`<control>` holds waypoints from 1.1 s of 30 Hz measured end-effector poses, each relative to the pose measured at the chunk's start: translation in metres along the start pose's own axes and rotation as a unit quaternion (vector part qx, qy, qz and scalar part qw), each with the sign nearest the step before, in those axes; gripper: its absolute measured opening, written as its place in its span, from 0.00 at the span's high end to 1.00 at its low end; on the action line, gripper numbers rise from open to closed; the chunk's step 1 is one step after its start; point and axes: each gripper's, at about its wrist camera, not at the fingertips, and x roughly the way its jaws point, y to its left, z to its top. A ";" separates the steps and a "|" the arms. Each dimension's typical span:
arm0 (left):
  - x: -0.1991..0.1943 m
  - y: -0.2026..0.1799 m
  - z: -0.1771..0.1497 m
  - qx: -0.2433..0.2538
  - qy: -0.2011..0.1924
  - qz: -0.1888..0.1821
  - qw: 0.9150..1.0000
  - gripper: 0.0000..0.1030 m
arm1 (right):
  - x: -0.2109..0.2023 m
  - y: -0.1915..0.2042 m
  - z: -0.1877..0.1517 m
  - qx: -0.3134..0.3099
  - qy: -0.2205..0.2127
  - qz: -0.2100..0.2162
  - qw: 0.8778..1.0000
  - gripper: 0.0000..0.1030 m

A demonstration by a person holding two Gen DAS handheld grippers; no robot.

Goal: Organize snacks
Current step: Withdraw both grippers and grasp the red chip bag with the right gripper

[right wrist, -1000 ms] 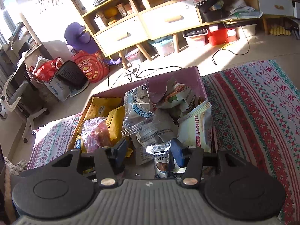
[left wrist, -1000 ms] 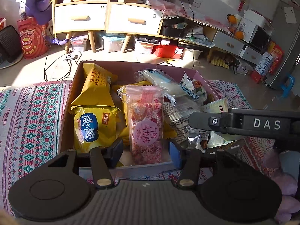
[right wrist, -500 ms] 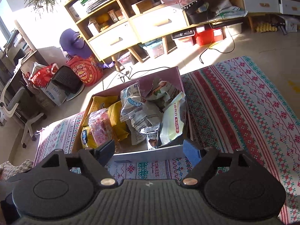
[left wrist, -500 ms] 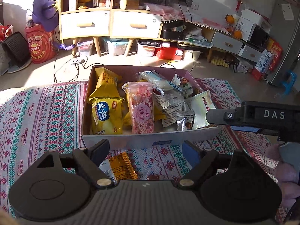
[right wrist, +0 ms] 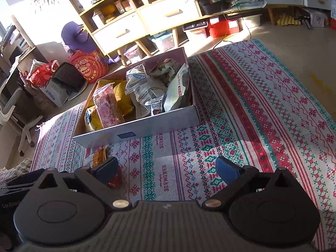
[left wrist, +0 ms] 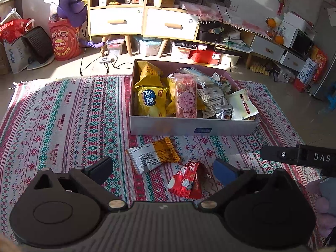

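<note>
The left gripper (left wrist: 162, 168) is wide open and holds nothing. It hangs just above two loose snacks that lie on the patterned cloth (left wrist: 63, 126). Right in front of it, between its two fingers, lies the red snack packet (left wrist: 185, 181), close to the blue fingertip (left wrist: 223, 172). A little farther out lies the orange and silver packet (left wrist: 154, 154), just in front of the box (left wrist: 193, 127). The box is full of snacks: yellow bags (left wrist: 152, 100) on its left side, a tall pink bag (left wrist: 186, 99) in the middle, and white and silver packets (left wrist: 224, 103) on its right side. The right gripper (right wrist: 166, 167) is wide open too and holds nothing. It hangs over bare cloth on the right, near the box but not touching it. The next job is probably to pick up one loose packet and put it in the box. To do that well, the left gripper should come straight down so the red packet stays between both fingers, then close gently, because the packet looks soft and may crumple or slip. It should pinch the middle, not a thin corner. The box looks crowded, so the packet should go where there is a gap, near the front.
</note>
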 end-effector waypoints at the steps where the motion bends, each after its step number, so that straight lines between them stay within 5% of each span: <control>1: 0.002 0.003 -0.001 -0.005 0.004 0.002 1.000 0.00 | -0.001 -0.001 -0.002 -0.004 0.000 -0.003 1.000 0.04; 17: 0.008 0.033 -0.031 0.000 0.033 0.028 0.999 0.00 | 0.015 0.026 -0.016 -0.063 -0.005 -0.006 0.998 0.02; 28: 0.039 0.042 -0.040 0.094 0.028 0.014 0.995 0.00 | 0.031 0.057 -0.023 -0.121 -0.007 0.038 0.992 0.03; 33: 0.048 0.045 -0.041 0.137 -0.004 -0.009 0.990 0.00 | 0.039 0.065 -0.025 -0.135 0.007 0.063 0.989 0.15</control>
